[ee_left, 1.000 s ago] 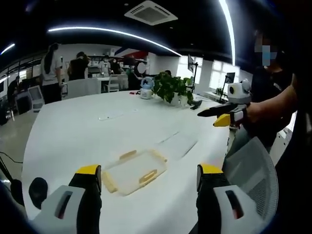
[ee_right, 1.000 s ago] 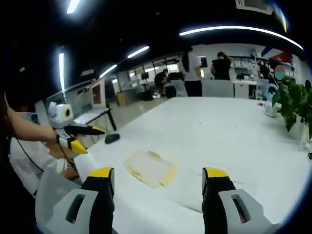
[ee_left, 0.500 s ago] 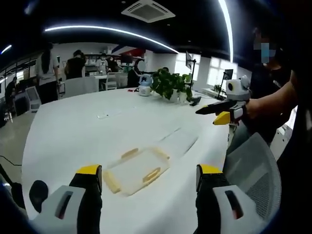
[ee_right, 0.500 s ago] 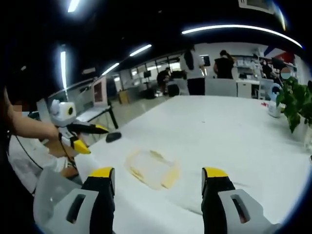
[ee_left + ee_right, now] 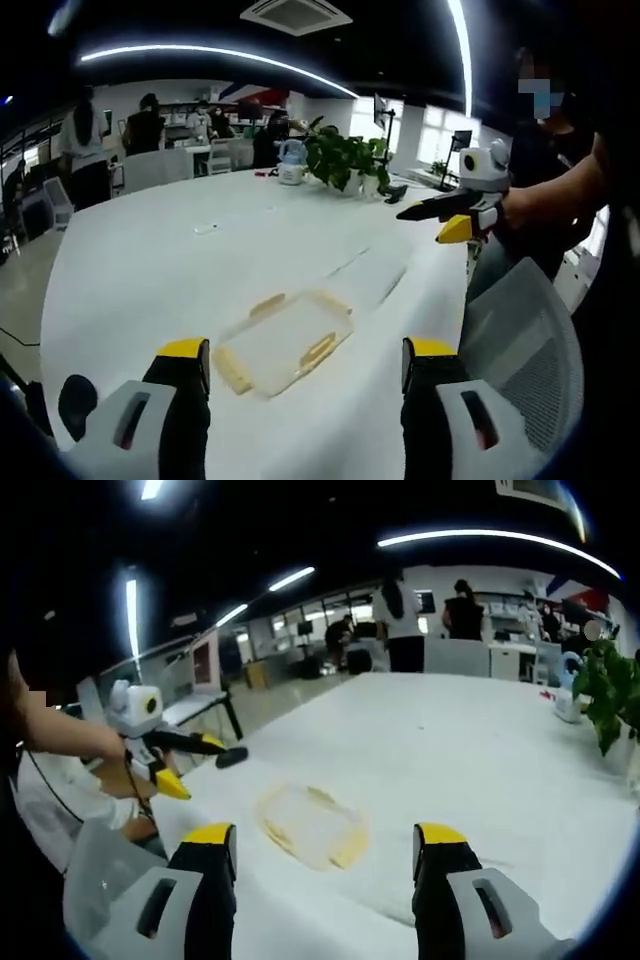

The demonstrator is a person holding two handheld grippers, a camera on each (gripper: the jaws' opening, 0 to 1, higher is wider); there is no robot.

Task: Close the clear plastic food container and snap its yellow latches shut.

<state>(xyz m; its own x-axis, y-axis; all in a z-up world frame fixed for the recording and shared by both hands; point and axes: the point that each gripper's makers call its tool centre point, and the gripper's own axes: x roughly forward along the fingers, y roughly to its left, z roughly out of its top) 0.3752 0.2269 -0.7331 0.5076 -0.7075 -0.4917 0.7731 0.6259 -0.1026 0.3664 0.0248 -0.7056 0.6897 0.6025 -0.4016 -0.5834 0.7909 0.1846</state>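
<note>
While both tools hang open and empty, the clear container [image 5: 285,342] lies on the white desk [image 5: 150,260] at lower centre of the left gripper view, between the left tool [image 5: 305,375] jaws, long axis rising rightward; the right tool [image 5: 325,865] sits farther off.

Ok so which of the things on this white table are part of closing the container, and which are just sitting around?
Part of the job:
- clear food container with yellow latches
- left gripper, jaws open
- right gripper, jaws open

Just lying about:
- potted plant
- small jug-like item beside the plant
- mesh chair back
- white table itself
</note>
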